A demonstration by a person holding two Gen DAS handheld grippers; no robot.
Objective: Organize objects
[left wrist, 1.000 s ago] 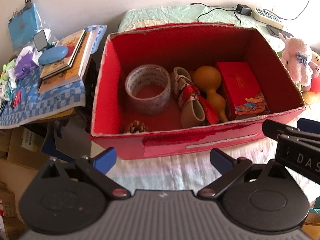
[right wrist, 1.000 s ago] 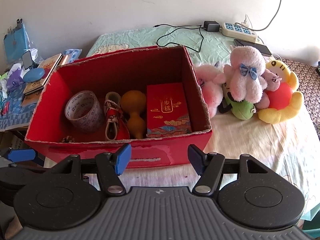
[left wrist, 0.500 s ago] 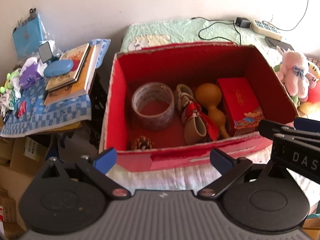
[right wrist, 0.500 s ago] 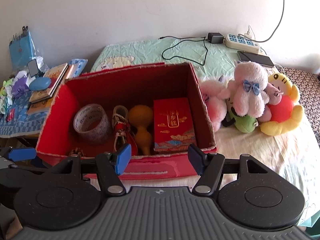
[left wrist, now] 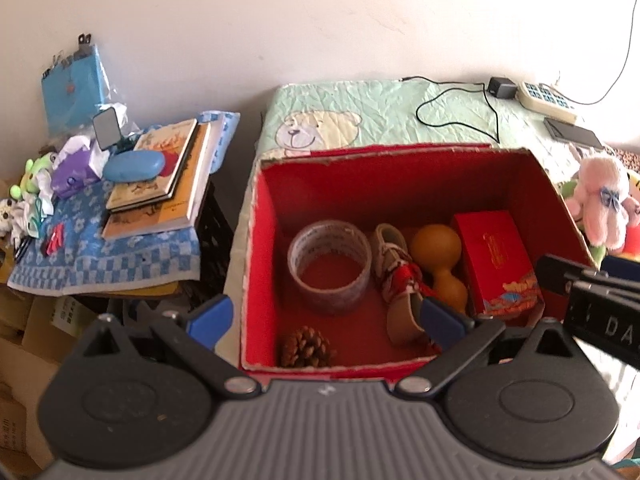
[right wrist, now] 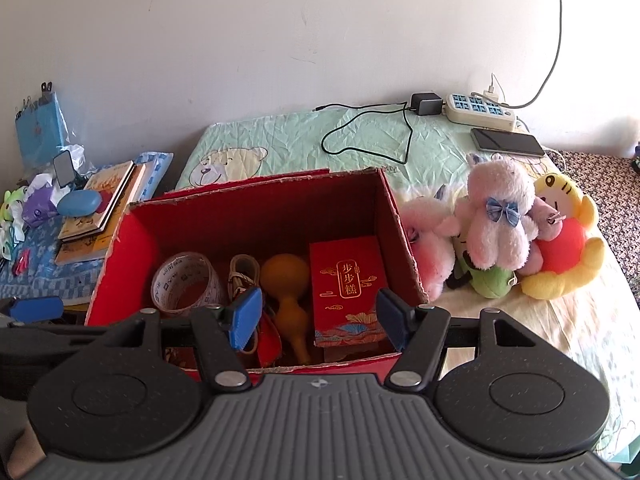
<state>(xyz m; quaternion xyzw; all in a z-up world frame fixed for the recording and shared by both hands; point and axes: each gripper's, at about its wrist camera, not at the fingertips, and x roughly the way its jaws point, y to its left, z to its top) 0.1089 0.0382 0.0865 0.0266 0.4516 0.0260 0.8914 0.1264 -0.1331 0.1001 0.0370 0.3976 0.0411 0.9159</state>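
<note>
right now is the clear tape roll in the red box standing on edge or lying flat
Lying flat: the clear tape roll rests on the red cardboard box floor, its hole facing up.

Both wrist views look forward and down over the near edge of the red box [left wrist: 264, 256], close above it. The left view sits toward 9 o'clock, taking in the side table [left wrist: 100, 264]; the right view sits toward 3 o'clock, taking in the plush toys [right wrist: 500, 236]. The 2 views share the box interior and bed [right wrist: 360, 148].

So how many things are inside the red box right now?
5: tape roll at left, pinecone in the near-left corner, shoe, gourd, and red packet box at right. Smaller items may be hidden behind the near wall.
</note>
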